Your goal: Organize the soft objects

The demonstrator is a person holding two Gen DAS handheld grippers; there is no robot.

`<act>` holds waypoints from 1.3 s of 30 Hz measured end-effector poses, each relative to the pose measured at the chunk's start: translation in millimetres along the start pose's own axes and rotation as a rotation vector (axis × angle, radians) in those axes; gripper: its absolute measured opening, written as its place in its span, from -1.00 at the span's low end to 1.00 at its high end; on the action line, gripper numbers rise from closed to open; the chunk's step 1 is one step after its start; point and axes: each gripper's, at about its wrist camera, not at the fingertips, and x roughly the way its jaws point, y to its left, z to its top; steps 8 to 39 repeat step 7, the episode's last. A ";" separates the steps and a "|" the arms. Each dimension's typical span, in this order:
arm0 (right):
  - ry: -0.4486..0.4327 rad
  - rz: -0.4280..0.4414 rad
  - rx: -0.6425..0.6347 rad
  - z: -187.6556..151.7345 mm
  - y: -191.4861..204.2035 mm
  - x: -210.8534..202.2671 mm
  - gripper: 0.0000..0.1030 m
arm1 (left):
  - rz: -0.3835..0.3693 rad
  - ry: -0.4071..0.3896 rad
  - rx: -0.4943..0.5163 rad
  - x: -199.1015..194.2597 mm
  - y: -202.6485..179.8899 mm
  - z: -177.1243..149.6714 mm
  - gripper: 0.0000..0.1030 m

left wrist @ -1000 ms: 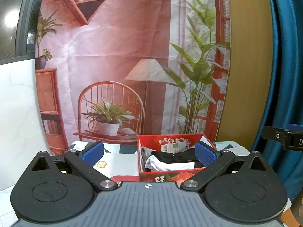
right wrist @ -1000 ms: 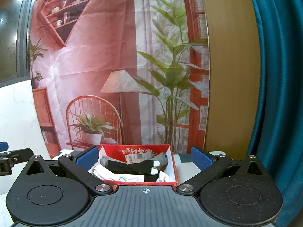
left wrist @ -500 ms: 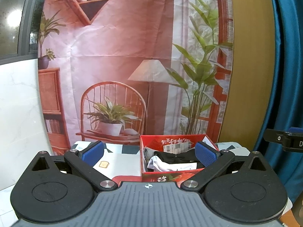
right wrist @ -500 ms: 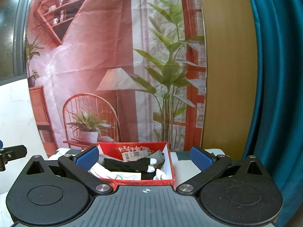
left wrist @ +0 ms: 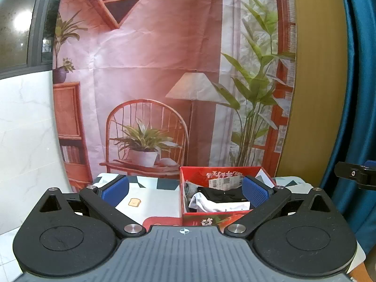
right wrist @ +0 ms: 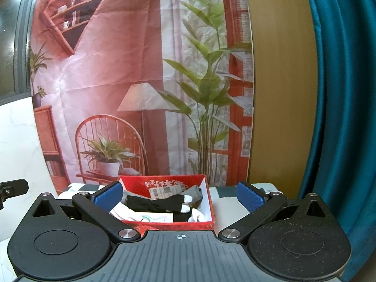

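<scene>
light: even, warm indoor | glare: lamp reflected in window [left wrist: 22, 21] | focus: sharp | edges: fisheye-bent

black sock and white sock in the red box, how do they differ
The black sock is dark with white toe tips and lies stretched across the top; the white sock is pale and lies lower, partly covered by the black one. Both are soft, limp and inside the red box, touched by neither gripper.
</scene>
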 end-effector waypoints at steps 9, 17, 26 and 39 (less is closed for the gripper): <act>0.000 -0.001 0.001 -0.6 -2.9 1.0 0.99 | 0.000 -0.002 -0.005 -0.6 -0.8 0.3 1.00; 0.000 -0.001 0.001 -0.6 -2.9 1.0 0.99 | 0.000 -0.002 -0.005 -0.6 -0.8 0.3 1.00; 0.000 -0.001 0.001 -0.6 -2.9 1.0 0.99 | 0.000 -0.002 -0.005 -0.6 -0.8 0.3 1.00; 0.000 -0.001 0.001 -0.6 -2.9 1.0 0.99 | 0.000 -0.002 -0.005 -0.6 -0.8 0.3 1.00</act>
